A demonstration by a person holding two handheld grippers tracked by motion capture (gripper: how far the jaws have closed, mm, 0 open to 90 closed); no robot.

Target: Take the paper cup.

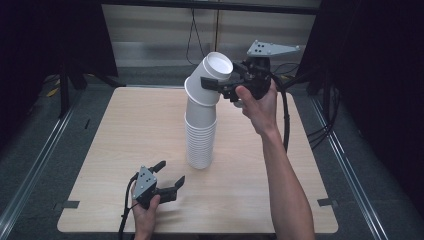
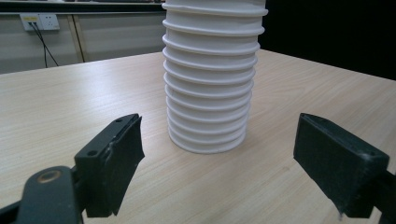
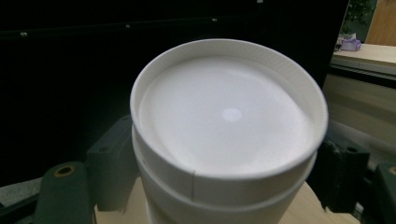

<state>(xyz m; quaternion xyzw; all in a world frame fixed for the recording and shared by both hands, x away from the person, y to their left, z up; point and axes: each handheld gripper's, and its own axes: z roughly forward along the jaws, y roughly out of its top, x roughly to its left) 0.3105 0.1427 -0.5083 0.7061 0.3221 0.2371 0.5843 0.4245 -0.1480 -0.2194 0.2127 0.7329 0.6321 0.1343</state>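
Fingers of the right gripper (image 1: 226, 86) are clamped on the sides of the top paper cups (image 1: 214, 75), one black pad (image 3: 112, 161) on each flank just below the rim; these cups are upside down, bases up, and tilted away from the rest of the stack. Below them, the stack of white cups (image 1: 201, 137) stands upside down near the middle of the wooden table (image 1: 125, 130), its lowest rim flat on the wood. The left gripper (image 1: 170, 175) lies low near the table's front edge, in front of the stack and apart from it, with its jaws spread wide and nothing between them; in the left gripper view the stack (image 2: 210, 88) stands beyond the gap. Bare tabletop runs on all sides of the stack, widest to the left and right, and dark floor surrounds the table's rounded corners.
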